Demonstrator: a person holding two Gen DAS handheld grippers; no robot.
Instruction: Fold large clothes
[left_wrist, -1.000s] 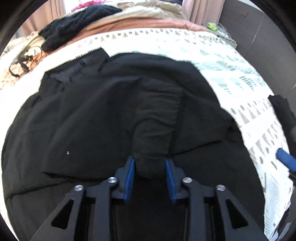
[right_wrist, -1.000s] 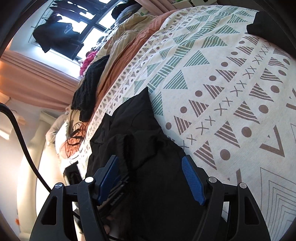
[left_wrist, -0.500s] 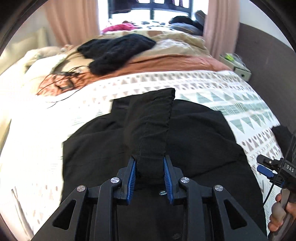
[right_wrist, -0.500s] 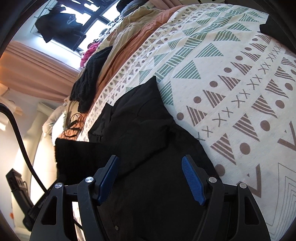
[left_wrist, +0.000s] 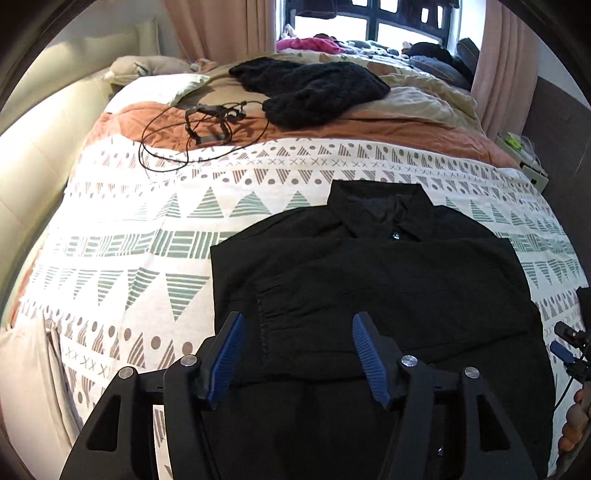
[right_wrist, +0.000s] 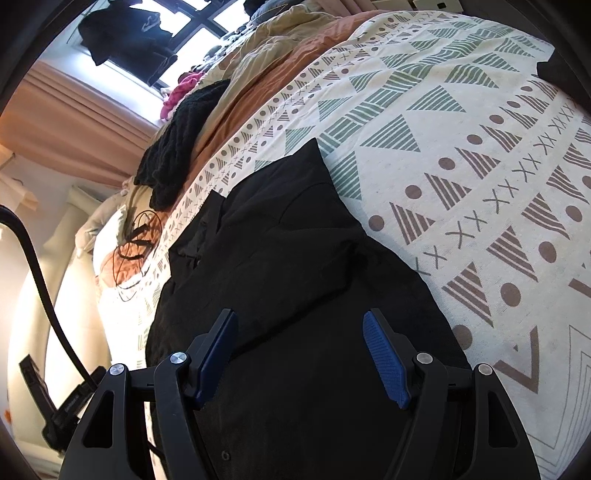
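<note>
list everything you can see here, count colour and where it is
black shirt: 1, black, flat on the patterned cover, sleeve folded across its front, collar toward the window
patterned cover: 1, cream with green and brown shapes, spread over the bed
knit garment: 1, black, on the rust and beige bedding beyond the cover
rust blanket: 1, orange-brown, past the cover's far edge
cables: a tangle, black, left of the knit garment
pillow: 1, cream, far left of the bed
curtains: pink, either side of the window
left tongs: blue pads, opening over the sleeve cuff, gripping nothing
right tongs: blue pads, open above the shirt
</note>
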